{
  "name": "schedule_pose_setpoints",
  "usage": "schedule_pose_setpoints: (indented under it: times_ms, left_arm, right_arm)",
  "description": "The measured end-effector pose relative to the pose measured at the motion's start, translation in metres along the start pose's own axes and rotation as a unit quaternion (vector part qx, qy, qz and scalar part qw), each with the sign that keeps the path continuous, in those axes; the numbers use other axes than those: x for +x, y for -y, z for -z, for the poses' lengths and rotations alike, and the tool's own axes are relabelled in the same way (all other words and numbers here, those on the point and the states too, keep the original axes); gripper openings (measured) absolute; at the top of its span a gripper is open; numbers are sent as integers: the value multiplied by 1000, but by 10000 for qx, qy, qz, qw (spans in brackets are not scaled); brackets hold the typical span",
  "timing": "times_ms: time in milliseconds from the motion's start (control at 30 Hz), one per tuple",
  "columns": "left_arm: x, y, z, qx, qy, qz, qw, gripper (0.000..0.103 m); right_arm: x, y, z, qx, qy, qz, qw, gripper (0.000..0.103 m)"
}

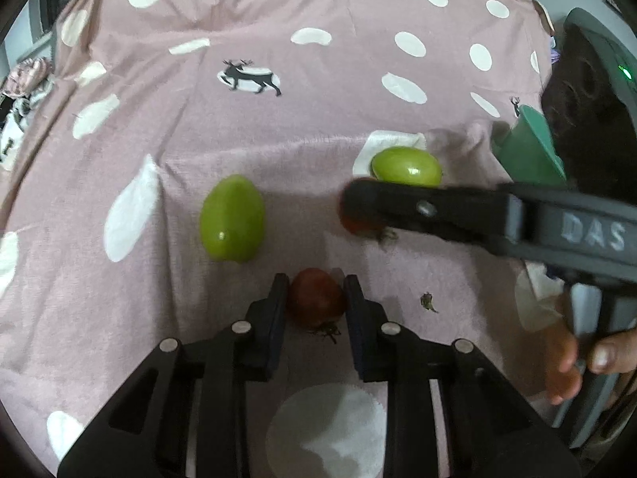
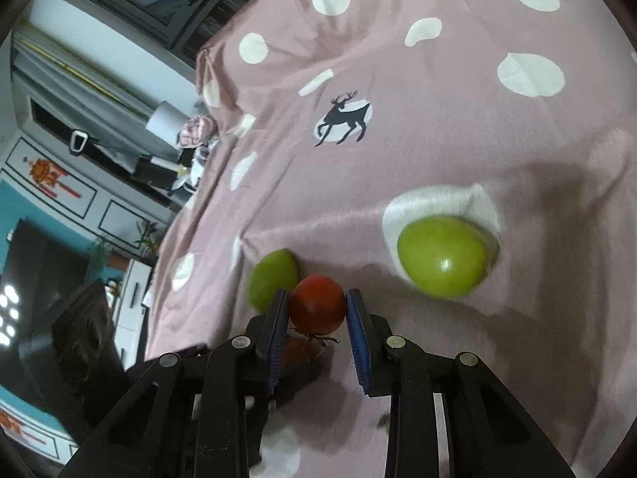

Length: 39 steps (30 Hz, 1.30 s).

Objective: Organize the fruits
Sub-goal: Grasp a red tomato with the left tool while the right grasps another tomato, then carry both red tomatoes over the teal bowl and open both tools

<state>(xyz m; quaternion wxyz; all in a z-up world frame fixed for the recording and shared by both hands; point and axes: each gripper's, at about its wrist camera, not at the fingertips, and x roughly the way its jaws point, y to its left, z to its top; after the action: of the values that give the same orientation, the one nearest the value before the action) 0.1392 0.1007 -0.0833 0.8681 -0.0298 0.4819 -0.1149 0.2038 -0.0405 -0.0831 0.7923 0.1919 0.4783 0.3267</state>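
Left wrist view: the left gripper [image 1: 316, 298] closes its two pads on a small red tomato [image 1: 316, 298] resting on the pink spotted cloth [image 1: 278, 119], near the camera. The fruit looks light, smooth and soft-skinned, so I judge a gentle squeeze across its widest part safest; its dried calyx points toward the near side. A green fruit [image 1: 232, 219] lies just beyond to the left, another green fruit [image 1: 406, 166] farther right, and a green container [image 1: 529, 151] stands at the far right.

Right wrist view: the right gripper [image 2: 317, 306] brackets a second red tomato [image 2: 317, 302]. The left pad touches it; a thin gap may remain at the right pad, so I cannot tell whether the grip is complete.
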Motion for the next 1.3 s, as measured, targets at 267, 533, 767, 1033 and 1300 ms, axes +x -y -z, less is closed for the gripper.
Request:
schedule_pose_setpoints:
  times_ms: [267,533,767,1033,1300]
  left_arm:
    - [-32,17,9,172,254,-240,9992,27]
    - [-59,62,12,480,543,-131,9973,27]
    - [-71,103,7,826,677,54,9943,27]
    - [-74,143,0,1183,741,203,9900,27]
    - [-68,182,-12,1590,842,346,9831,27]
  right_arm:
    - [-50,-16,22,-256,312,-215,9990,31]
    - [-117,-19,49,-604,941,166,9936,31]
    - [-162,3,61,-465,1316,480,9890,31]
    - [-203,36,70,-161,1743,933,9801,31]
    - [-228,60,77,111,2004,1132,9731,31]
